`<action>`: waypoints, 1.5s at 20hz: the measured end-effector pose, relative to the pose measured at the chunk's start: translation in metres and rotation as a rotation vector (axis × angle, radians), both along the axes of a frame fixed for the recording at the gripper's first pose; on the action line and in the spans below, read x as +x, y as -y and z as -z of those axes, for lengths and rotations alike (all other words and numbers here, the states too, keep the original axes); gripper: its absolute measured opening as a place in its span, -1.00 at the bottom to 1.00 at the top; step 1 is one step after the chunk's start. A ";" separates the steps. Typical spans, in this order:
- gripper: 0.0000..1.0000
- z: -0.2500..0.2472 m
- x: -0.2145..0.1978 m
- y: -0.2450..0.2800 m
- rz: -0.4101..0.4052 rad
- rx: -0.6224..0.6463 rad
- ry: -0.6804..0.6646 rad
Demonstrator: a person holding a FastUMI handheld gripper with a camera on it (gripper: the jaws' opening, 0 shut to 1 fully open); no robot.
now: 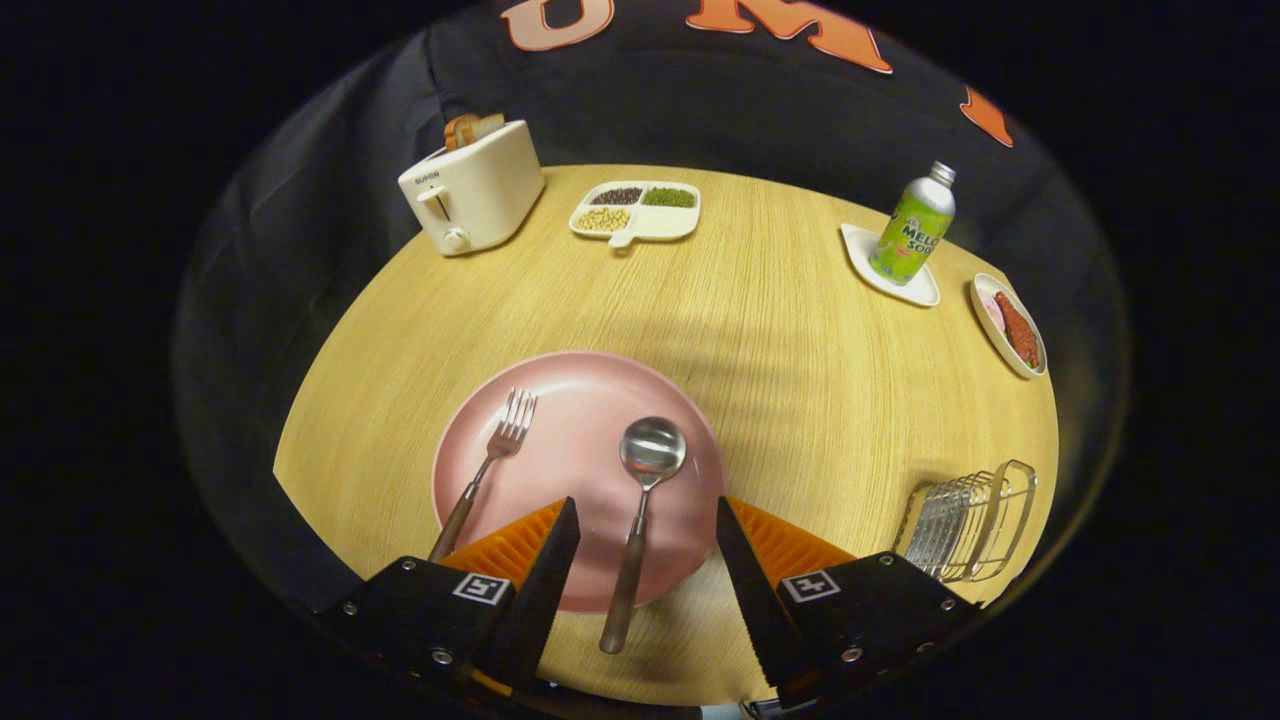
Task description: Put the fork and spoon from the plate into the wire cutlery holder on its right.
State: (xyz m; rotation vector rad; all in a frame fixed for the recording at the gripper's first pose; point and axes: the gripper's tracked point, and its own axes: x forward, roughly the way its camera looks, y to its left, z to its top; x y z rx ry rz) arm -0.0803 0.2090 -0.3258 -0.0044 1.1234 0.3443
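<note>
A pink plate (580, 400) lies on the wooden table just ahead of my fingers. On it rest a fork (490, 465) on the left side and a spoon (640, 510) in the middle, both with dark wooden handles pointing back toward me. The spoon's handle hangs over the plate's near rim and lies between my two fingers. My gripper (645, 515) is open, wide apart, above the near rim; nothing is held. The wire cutlery holder (965, 525) stands to the right of the plate, beyond my right finger.
Far side of the table: a white toaster (475, 190) with bread, a divided dish of beans (637, 210), a green soda bottle (912, 228) on a white coaster, and a small dish of food (1010, 325) at the right edge. Bare wood lies between plate and holder.
</note>
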 end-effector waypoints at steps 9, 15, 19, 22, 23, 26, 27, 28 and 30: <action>0.03 0.032 -0.019 -0.017 -0.026 -0.038 -0.156; -0.60 0.044 -0.021 -0.011 0.052 -0.058 -0.221; -0.81 0.042 -0.023 -0.009 0.058 -0.029 -0.233; -0.88 0.036 -0.024 -0.014 0.046 0.018 -0.216; -0.88 0.032 -0.021 -0.014 0.042 0.024 -0.196; -0.90 0.017 -0.016 -0.011 0.049 0.064 -0.140; -0.90 0.014 -0.012 -0.007 0.055 0.070 -0.124; -0.90 0.009 -0.011 -0.004 0.067 0.083 -0.111; -0.90 -0.003 -0.006 0.004 0.088 0.106 -0.076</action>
